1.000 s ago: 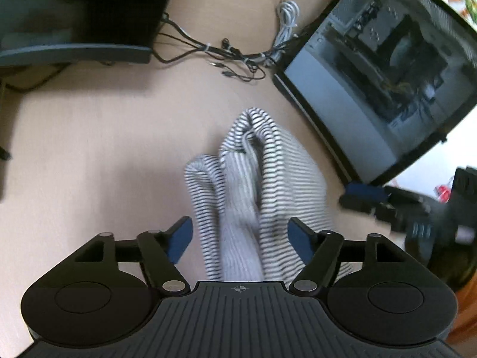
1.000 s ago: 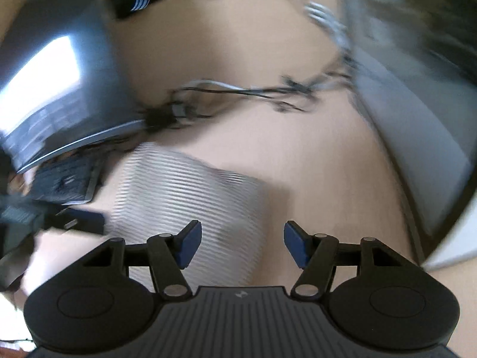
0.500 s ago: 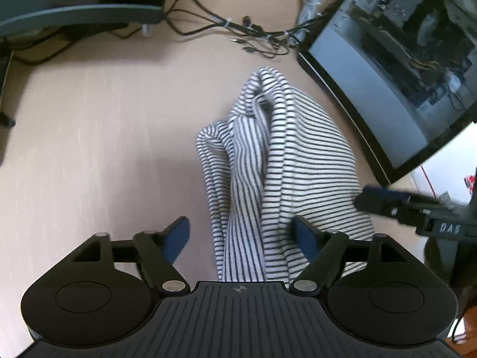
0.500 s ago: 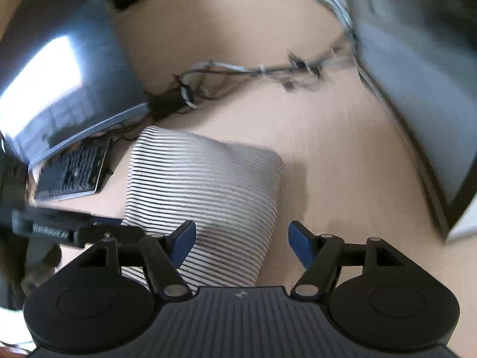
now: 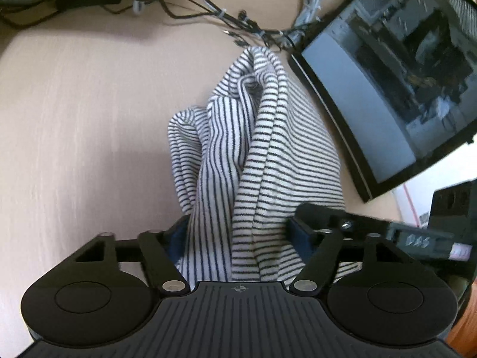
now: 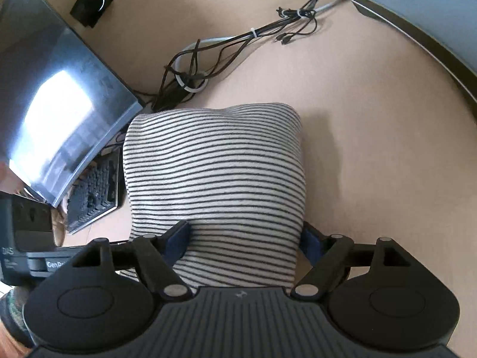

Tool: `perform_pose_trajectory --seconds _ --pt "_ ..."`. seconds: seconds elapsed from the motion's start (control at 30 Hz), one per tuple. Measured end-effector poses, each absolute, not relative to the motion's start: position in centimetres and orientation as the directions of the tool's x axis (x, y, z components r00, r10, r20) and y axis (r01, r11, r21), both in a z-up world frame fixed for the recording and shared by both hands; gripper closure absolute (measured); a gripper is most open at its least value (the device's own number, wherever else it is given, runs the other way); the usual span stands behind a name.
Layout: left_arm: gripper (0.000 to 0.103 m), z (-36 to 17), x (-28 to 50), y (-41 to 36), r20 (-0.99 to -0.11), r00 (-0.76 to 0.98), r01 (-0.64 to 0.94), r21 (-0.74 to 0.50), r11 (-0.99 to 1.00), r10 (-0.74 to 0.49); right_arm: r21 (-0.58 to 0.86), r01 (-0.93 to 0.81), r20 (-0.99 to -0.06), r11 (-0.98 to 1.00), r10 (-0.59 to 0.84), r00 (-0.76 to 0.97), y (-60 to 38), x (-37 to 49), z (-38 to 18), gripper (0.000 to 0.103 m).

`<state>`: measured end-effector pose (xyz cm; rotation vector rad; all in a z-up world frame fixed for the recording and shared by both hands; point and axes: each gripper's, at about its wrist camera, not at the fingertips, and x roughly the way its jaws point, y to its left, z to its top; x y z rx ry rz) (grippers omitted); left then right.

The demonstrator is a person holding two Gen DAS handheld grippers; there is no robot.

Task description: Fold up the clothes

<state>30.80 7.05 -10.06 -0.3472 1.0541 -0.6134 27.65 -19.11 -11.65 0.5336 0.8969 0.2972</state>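
Between my left gripper's (image 5: pixel 238 235) closing jaws sits the striped shirt (image 5: pixel 253 149); my right gripper (image 6: pixel 244 240), opening, straddles it at six o'clock.

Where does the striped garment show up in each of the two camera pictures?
Left wrist view: the striped garment runs up the centre, bunched in folds.
Right wrist view: the striped garment fills the centre as a smooth mound.
Shared landmark: the tied cable bundle beyond the garment.

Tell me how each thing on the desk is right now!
Striped top: bunched, lying on the desk, between both tongs.
Left tongs: closing around the top.
Right tongs: opening, top between them.
Cables: tangled, some tied in bundles.
Monitor: dark, only reflections.
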Motion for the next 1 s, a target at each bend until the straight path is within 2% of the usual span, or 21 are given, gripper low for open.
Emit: perform_pose_trajectory --seconds 0.07,0.13,0.17,0.2,0.3,0.33,0.5,0.63,0.77,0.9,1.0 --pt "0.041 -9.5 30.6 7.9 -0.687 0.367 0.289 -0.557 0.779 -0.627 0.524 -0.047 -0.655 0.85 0.438 0.616 -18.2 27.6 -11.1 0.034" --pt "0.042 -8.6 30.2 8.8 -0.671 0.392 0.295 -0.556 0.777 -0.629 0.519 -0.085 -0.635 0.851 0.45 0.628 -17.3 27.9 -10.0 0.046" --pt "0.043 -8.0 30.0 9.4 -0.663 0.408 0.301 -0.551 0.778 -0.627 0.517 -0.11 -0.624 0.849 0.462 0.63 -16.8 28.2 -9.4 0.048" --pt "0.051 -7.3 29.7 10.1 -0.652 0.427 0.306 -0.548 0.778 -0.627 0.514 -0.137 -0.614 0.847 0.475 0.631 -16.2 28.7 -8.9 0.05" --pt "0.056 -4.4 28.9 12.3 -0.614 0.502 0.314 -0.526 0.79 -0.609 0.514 -0.219 -0.579 0.829 0.524 0.625 -14.1 30.1 -7.1 0.052" --pt "0.06 -3.6 28.6 13.2 -0.6 0.53 0.313 -0.519 0.796 -0.599 0.518 -0.249 -0.561 0.818 0.545 0.623 -13.3 30.6 -6.5 0.054" --pt "0.06 -0.9 28.1 17.2 -0.565 0.63 0.263 -0.489 0.831 -0.532 0.525 -0.38 -0.49 0.761 0.636 0.597 -9.4 33.2 -3.3 0.056" --pt "0.06 -4.1 28.8 17.1 -0.576 0.599 0.21 -0.557 0.803 -0.556 0.46 -0.398 -0.544 0.794 0.606 0.58 -9.2 34.4 -3.4 0.056" --pt "0.06 -8.2 29.2 15.1 -0.597 0.514 0.188 -0.622 0.76 -0.615 0.415 -0.323 -0.638 0.85 0.525 0.563 -12.2 34.4 -6.2 0.055" --pt "0.056 -10.3 29.1 13.4 -0.6 0.437 0.189 -0.667 0.721 -0.67 0.373 -0.226 -0.707 0.9 0.434 0.558 -15.9 33.7 -8.9 0.046" --pt "0.052 -10.4 29.2 12.4 -0.59 0.416 0.203 -0.682 0.703 -0.692 0.333 -0.213 -0.715 0.919 0.393 0.578 -17.2 33.2 -9.1 0.043"
